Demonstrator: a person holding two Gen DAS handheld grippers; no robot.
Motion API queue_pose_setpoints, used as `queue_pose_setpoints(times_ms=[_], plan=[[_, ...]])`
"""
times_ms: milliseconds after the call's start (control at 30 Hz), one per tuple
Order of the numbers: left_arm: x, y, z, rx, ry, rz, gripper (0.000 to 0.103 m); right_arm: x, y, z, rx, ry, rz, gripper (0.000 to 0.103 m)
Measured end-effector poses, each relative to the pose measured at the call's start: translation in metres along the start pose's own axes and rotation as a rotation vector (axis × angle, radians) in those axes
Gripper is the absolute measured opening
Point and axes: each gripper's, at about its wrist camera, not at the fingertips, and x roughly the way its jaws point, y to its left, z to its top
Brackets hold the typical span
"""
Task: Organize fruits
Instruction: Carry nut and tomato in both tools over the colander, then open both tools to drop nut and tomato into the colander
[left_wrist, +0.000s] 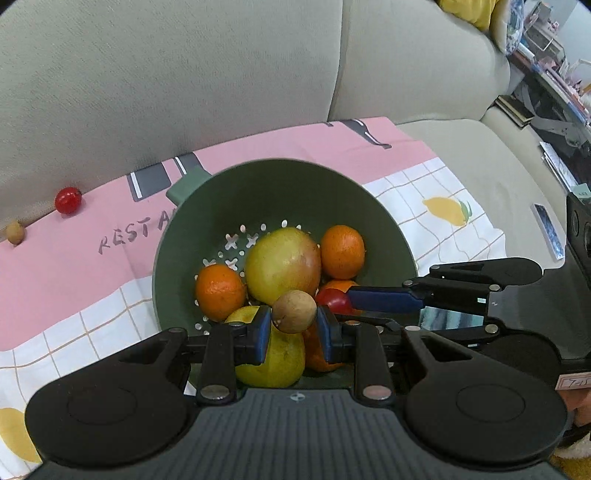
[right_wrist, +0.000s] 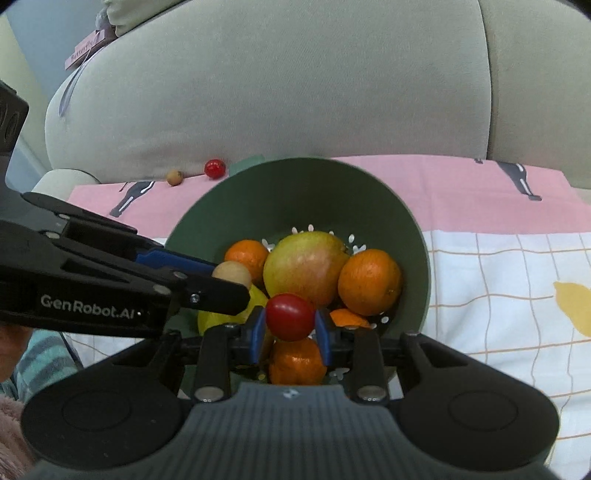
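Observation:
A green colander bowl (left_wrist: 280, 184) (right_wrist: 295, 192) on a pink and white cloth holds a large yellow-green mango (left_wrist: 282, 269) (right_wrist: 306, 266), several oranges (left_wrist: 219, 291) (right_wrist: 369, 280) and a yellow-green fruit (left_wrist: 273, 362). My left gripper (left_wrist: 294, 325) is shut on a small brown longan (left_wrist: 294, 312) (right_wrist: 232, 274) over the bowl's near side. My right gripper (right_wrist: 290, 328) is shut on a red cherry tomato (right_wrist: 290, 315) (left_wrist: 334, 301) just above the fruit. The two grippers are close side by side.
A loose cherry tomato (left_wrist: 68, 200) (right_wrist: 215, 168) and a loose longan (left_wrist: 15, 233) (right_wrist: 174, 177) lie on the cloth (left_wrist: 74, 266) against the beige sofa back (left_wrist: 166, 74). Cluttered shelves (left_wrist: 554, 92) stand at the right beyond the sofa.

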Motion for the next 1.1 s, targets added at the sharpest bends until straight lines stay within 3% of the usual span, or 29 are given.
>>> queue_pose_setpoints(times_ms=[533,767,1100], plan=[[0.003,0.009,0.004,-0.015,0.010,0.031,0.030,0.020,-0.003,0.001,-0.031,0.028,0.014,0.029],[0.010,0.012,0.009,-0.007,0.022,0.086,0.030,0.012,-0.004,0.002,-0.027,0.010,0.009,0.043],[0.018,0.016,0.008,-0.013,0.039,0.096,0.031,0.012,-0.004,0.001,-0.026,0.017,0.007,0.048]])
